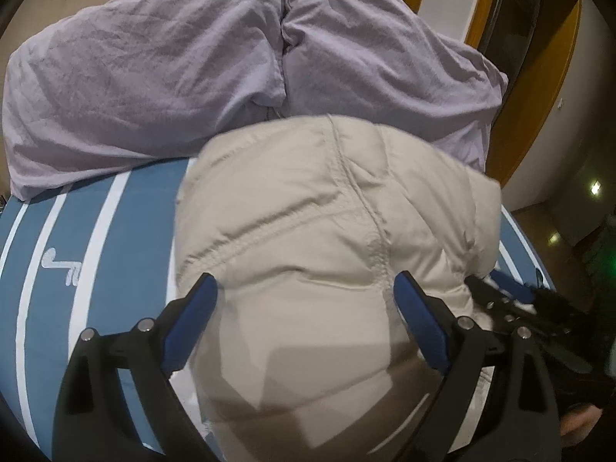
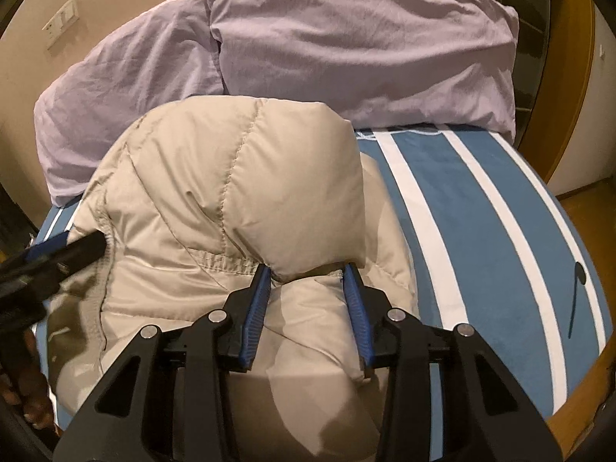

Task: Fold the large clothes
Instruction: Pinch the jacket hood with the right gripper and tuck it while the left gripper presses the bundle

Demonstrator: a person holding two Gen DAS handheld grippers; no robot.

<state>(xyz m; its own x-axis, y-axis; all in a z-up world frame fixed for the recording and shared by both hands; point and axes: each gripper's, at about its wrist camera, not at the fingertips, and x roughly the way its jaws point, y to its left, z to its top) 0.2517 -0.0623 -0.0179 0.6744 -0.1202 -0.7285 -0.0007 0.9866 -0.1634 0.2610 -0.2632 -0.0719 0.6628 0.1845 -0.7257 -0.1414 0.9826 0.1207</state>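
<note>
A beige puffer jacket (image 1: 308, 211) lies bunched on the blue and white striped bed sheet (image 1: 115, 231). My left gripper (image 1: 306, 281) stands open and wide, its blue fingers straddling the jacket's bulk, which fills the gap between them. In the right wrist view the same jacket (image 2: 192, 177) shows a puffy folded section raised toward me. My right gripper (image 2: 308, 269) is shut on the base of that fold, with both blue pads pressing the fabric. The right gripper (image 1: 496, 288) shows at the jacket's right edge. The left gripper (image 2: 77, 250) enters from the left side.
Two lilac pillows (image 1: 134, 77) (image 1: 385, 57) lean against the wall right behind the jacket. Bare striped sheet (image 2: 481, 211) extends to the right. A wooden door frame (image 1: 531, 115) stands beyond the bed's right edge. A wall switch (image 2: 61, 23) sits at upper left.
</note>
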